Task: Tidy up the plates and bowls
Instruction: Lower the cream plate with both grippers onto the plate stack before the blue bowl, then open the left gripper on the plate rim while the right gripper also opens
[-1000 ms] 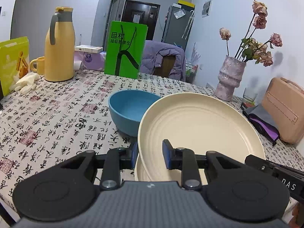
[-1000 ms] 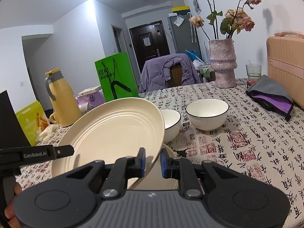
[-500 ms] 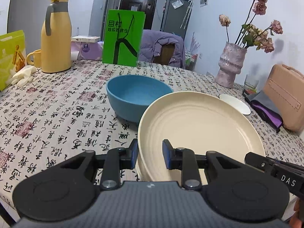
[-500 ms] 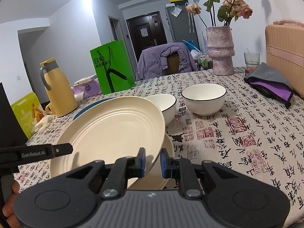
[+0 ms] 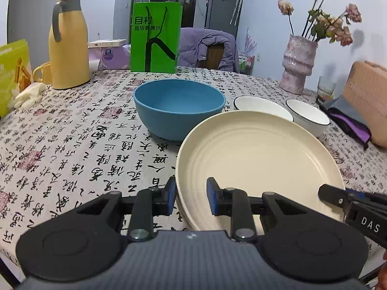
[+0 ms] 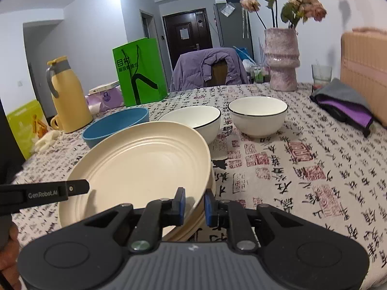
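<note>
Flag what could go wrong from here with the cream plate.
1. The top cream plate is tilted, pinched only at opposite rims by the left hand-held gripper and the right hand-held gripper; it could slip onto the plates beneath.
2. Its far edge sits close to the nearer white bowl and the blue bowl; a forward shift could knock them.

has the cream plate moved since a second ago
Yes. The cream plate has come down: in the right wrist view its far rim was level with the white bowl rim, and now it sits lower.
</note>
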{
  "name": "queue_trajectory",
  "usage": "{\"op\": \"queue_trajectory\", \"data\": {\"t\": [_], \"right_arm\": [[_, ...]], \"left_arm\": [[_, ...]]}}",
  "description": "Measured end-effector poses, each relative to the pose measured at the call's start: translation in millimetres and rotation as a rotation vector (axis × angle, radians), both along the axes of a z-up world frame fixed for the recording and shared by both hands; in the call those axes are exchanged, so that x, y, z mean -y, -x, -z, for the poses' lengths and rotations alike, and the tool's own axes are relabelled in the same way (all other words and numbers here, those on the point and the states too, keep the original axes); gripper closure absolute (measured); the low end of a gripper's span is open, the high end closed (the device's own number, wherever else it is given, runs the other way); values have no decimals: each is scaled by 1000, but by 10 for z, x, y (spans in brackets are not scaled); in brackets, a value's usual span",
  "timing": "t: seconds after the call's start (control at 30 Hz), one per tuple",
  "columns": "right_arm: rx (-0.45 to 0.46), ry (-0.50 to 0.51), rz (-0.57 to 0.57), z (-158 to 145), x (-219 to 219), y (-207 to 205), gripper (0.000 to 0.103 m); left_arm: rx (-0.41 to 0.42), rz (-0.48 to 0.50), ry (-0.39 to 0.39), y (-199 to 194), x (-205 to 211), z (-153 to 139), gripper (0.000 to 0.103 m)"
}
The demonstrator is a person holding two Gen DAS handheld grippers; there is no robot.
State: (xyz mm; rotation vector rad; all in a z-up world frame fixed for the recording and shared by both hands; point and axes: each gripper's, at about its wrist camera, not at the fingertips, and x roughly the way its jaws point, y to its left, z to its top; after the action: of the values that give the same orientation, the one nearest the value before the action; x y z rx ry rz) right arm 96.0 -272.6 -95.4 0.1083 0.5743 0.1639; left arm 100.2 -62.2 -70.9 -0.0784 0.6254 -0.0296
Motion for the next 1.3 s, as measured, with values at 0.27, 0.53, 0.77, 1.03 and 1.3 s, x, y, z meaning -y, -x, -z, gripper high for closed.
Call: {"op": "queue_trajectory", "data": {"t": [0.27, 0.53, 0.77, 1.03, 1.3], "right_arm": [[21, 140, 8, 60, -154, -11, 84], [35, 223, 1, 96, -261, -16, 82], [29, 202, -8, 90, -225, -12, 82], [21, 162, -11, 67, -165, -9, 83], [16, 77, 0, 28, -77, -15, 81]], "left_arm": [[4, -3, -83, -32, 94, 52, 76], [-30, 3, -106, -86, 113, 128, 75], [-26, 2, -90, -86, 101, 126, 74], [9, 14, -106, -54, 126, 104, 72], [13, 23, -104, -44, 113, 95, 69]]}}
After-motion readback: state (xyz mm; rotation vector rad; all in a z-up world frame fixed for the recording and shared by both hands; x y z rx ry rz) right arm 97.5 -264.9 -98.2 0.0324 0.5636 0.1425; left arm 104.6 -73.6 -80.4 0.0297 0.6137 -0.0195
